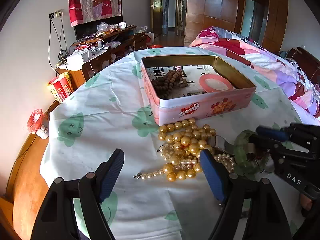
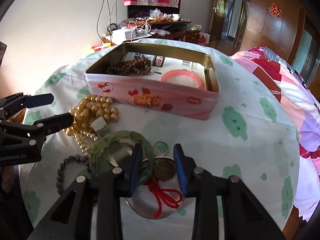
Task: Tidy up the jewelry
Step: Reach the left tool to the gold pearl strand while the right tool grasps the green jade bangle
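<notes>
Pink Genji biscuit tin, lid off, standing on the cloud-print sheet toward the far side of the table; inside it already lie a coil of brown wooden beads and a pink bangle.

Loose jewellery lies in front of the tin: a heap of gold pearl strands touching the tin's near wall; beside it a green bangle, a dark bead bracelet, a small green ring and a bronze coin on a red knotted cord.

Right gripper: jaws narrowed to a small gap, straddling the near arc of the green bangle and the coin together; whether the pads actually press on either cannot be told, so the hold is unconfirmed.

Left gripper: jaws wide apart, nothing held, its right finger resting at the edge of the pearl heap.

Likely failures, as judged from this layout: a lift could bring bangle and coin up as one, the cord trailing and snagging other pieces; a smooth, curved bangle pinched on one arc may swivel or slip out before reaching the tin; the pearl strands are tangled, so a grab by the left gripper could drag the whole heap, or the small silver clip lying in it.
</notes>
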`<state>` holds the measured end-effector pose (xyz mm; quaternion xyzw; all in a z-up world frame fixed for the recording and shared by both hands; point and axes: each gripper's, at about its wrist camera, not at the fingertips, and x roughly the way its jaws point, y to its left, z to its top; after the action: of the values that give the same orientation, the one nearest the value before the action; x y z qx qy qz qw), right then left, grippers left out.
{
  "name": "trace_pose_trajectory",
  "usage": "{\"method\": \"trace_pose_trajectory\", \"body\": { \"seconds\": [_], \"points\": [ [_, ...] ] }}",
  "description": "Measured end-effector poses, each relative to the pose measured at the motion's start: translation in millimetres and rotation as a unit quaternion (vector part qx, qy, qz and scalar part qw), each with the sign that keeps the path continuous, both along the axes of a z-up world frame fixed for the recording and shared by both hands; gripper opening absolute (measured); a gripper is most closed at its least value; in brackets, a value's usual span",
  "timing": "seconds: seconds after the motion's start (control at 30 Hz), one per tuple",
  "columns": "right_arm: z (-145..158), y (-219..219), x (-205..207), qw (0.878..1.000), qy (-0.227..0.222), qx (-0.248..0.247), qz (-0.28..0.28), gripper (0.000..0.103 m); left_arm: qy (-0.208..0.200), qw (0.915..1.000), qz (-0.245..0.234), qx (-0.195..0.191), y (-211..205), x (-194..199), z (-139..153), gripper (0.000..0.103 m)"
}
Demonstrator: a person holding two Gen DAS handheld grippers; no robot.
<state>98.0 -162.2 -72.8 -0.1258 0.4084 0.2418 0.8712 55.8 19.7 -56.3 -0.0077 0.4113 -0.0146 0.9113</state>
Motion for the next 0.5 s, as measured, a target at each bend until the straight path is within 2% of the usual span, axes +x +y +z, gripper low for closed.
{"method": "trace_pose_trajectory", "body": {
  "seconds": [0.07,0.23,0.33,0.5],
  "points": [
    [1.0,-1.8,-1.3,1.0,0.008,0.016,0.009,0.011,0.0,1.0,-0.001,-0.004,0.5,0.3,0.7,0.078],
    [7.9,-13.4,-4.9,0.999,-0.009,0.039,-0.018,0.009,-0.01,0.9999,-0.002,-0.01,-0.3,-2.0,7.4,0.078],
    [12.0,-20.6,-6.0,0.998,-0.028,0.032,-0.04,0.009,-0.012,0.9998,-0.007,-0.011,-4.8,-0.8,8.4,0.078],
    [12.2,-22.7,-9.3,0.998,-0.037,0.026,-0.046,0.009,-0.003,0.9998,-0.016,-0.011,-13.7,9.2,0.4,0.078]
  ]
}}
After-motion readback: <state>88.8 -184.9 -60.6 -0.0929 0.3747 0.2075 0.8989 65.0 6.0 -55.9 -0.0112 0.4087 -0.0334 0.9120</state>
